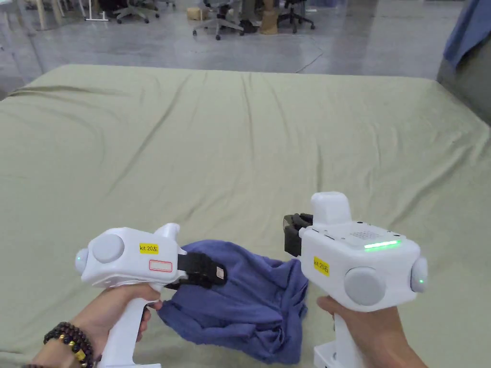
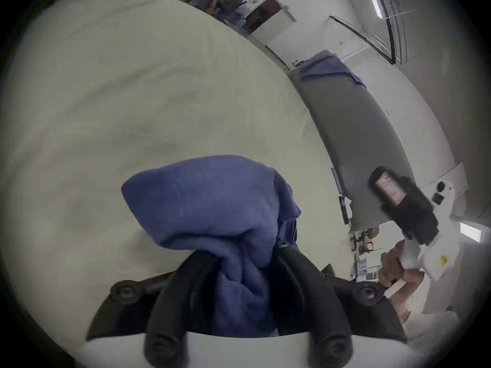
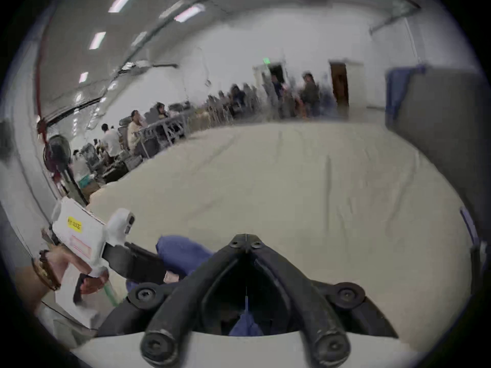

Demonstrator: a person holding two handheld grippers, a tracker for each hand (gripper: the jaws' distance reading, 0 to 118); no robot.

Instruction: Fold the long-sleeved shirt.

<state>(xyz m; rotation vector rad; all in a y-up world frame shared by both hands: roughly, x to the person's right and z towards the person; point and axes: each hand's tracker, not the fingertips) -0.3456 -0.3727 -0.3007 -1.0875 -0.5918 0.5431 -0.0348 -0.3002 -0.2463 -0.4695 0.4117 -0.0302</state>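
Note:
The long-sleeved shirt is blue and lies bunched in a heap at the near edge of the pale green sheet. My left gripper comes in from the left, and in the left gripper view its jaws are shut on a thick wad of the shirt. My right gripper is at the heap's upper right. Its tips meet, with a thin edge of blue cloth pinched between the jaws. The shirt's sleeves and collar are hidden in the folds.
The wrinkled sheet stretches far ahead and to both sides. A grey panel with blue cloth draped on it stands at the right edge. Office chairs stand on the floor beyond. People sit at desks near a fan.

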